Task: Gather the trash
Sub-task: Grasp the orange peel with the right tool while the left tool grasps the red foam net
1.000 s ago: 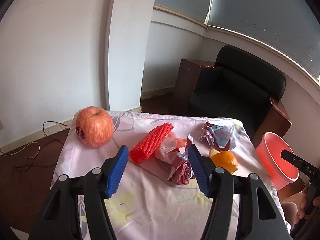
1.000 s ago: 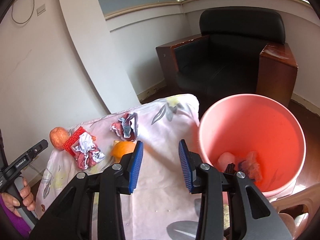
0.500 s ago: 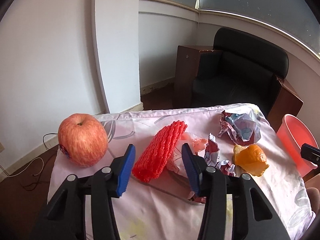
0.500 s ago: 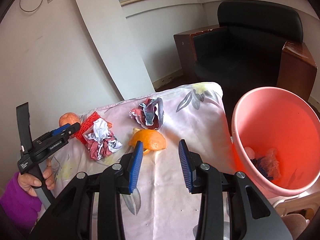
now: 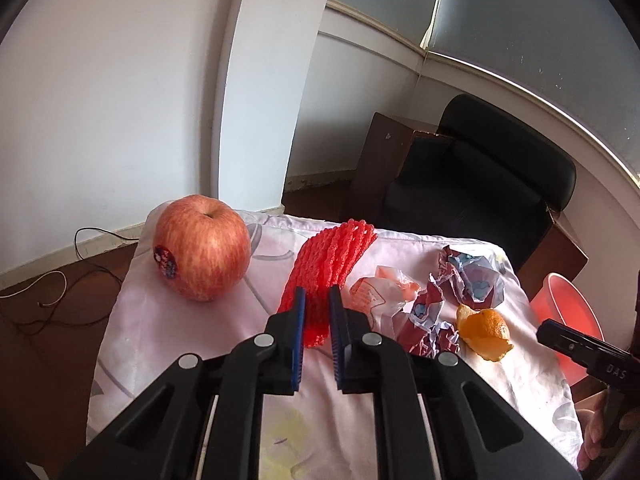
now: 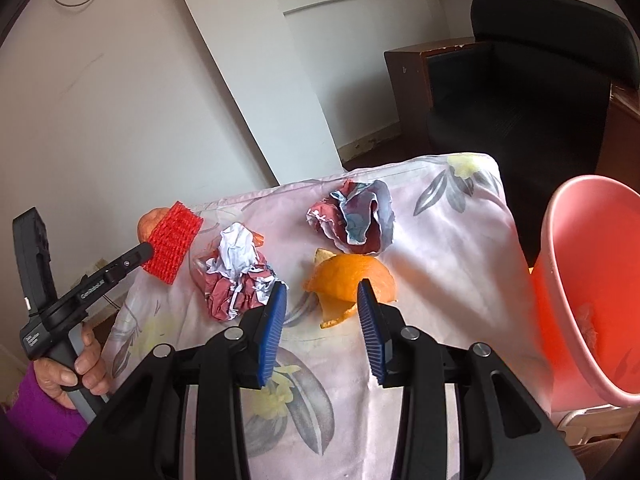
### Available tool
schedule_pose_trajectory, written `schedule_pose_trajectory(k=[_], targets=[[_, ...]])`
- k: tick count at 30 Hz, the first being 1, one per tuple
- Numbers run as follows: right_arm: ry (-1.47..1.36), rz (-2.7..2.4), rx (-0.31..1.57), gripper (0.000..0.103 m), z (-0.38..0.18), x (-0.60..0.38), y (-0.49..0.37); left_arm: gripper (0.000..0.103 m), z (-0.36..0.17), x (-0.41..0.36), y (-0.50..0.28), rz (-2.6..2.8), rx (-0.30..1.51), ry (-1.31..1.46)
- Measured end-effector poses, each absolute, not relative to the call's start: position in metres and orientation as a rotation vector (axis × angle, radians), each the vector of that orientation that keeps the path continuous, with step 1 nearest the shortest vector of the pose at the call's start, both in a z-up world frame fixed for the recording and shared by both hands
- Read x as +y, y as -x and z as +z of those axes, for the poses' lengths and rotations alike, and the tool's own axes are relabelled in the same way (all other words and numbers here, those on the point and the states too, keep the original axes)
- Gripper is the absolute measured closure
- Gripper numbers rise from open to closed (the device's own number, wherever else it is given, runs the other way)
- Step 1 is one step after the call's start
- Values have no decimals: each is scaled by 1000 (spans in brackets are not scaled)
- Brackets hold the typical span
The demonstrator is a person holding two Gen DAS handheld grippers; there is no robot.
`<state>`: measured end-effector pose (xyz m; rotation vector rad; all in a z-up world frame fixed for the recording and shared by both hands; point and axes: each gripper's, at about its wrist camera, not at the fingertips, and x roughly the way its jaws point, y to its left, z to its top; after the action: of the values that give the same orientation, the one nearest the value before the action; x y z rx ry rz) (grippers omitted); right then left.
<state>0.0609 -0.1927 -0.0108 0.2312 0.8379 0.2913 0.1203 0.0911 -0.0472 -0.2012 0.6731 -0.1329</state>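
A red foam fruit net (image 5: 336, 252) lies on the cloth-covered table (image 5: 168, 320). My left gripper (image 5: 317, 292) has its near end between the blue pads, and the jaws are closing on it, squeezing it thin. In the right wrist view the net (image 6: 174, 242) sits at the left gripper's tip (image 6: 146, 250). My right gripper (image 6: 322, 286) stands open just short of an orange peel (image 6: 348, 276), nothing between its fingers. Two crumpled wrappers lie nearby, one (image 6: 236, 280) beside the net and one (image 6: 352, 216) farther back.
A whole apple (image 5: 202, 248) stands at the table's far left. A pink bucket (image 6: 592, 280) with some trash inside sits off the table's right edge. A black armchair (image 5: 480, 184) stands behind the table. A hand in a purple sleeve (image 6: 76, 364) holds the left gripper.
My left gripper shifted from the crumpled wrapper over to the red net and its jaws closed around it. My right gripper swung left from the bucket to the orange peel, jaws unchanged.
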Motion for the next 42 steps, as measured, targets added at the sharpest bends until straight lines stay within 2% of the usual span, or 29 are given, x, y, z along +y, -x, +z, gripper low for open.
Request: schedule_pose_trajectory(k=[11,13,25,34,37,42], targets=[[-172,256,938,65,-48,-189,-107,92,-56,109,-101,-134,708,267],[-178,259,929,58,-50,-189,-109,92,-58,109,-99,-137,715,269],[-163,332,918,58,-41,-187,-100,92,-57,103,-96,-165,715,276],[195,356,877,58,-42,-151,-95,92,-59,99,-94,-168,733,276],[318,388,875,55,-46,-143,-92,92,-62,100,-95,-165,746,274],[344,405,884,55,-46,-142,-100,92,-66,101,-96,-157,754,293]])
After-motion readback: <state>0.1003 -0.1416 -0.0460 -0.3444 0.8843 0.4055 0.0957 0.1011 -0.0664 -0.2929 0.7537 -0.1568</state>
